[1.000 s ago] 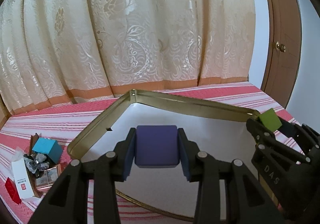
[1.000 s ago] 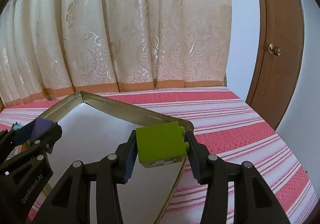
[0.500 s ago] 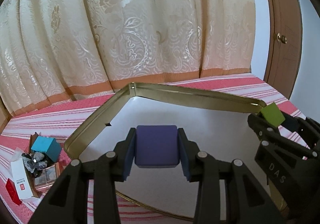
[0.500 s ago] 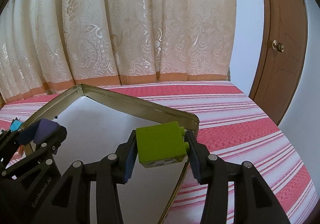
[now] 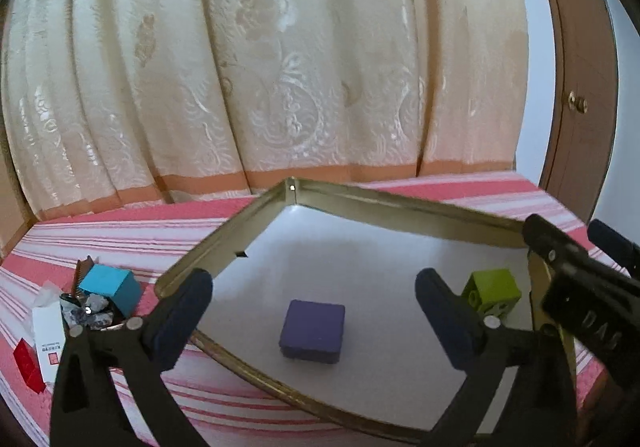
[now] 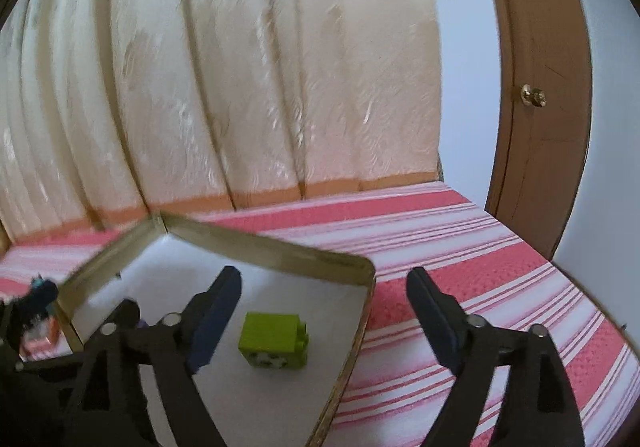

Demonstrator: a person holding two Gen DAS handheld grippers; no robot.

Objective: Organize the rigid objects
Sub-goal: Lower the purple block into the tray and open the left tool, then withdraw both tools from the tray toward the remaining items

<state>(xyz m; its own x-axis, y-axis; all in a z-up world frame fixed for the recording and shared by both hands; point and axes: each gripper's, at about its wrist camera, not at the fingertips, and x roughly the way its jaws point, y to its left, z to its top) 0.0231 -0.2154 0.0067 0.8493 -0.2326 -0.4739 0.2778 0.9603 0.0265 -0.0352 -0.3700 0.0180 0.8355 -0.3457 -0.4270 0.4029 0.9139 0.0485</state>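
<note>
Purple block lies centre-frame and green block low centre, both inside the gold tray. Left gripper and right gripper gape empty; this placing step looks finished, so fetching the teal cube at lower left seems next.

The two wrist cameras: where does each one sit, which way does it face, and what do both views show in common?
Left wrist: sits on the left gripper, looks forward and down into the gold-rimmed tray at the purple block; its own open fingers show, and the right gripper at the right edge.
Right wrist: sits on the right gripper, looks over the tray's right end at the green block; its open fingers show.
Shared: the tray, green block, striped cloth, curtain and door.
</note>
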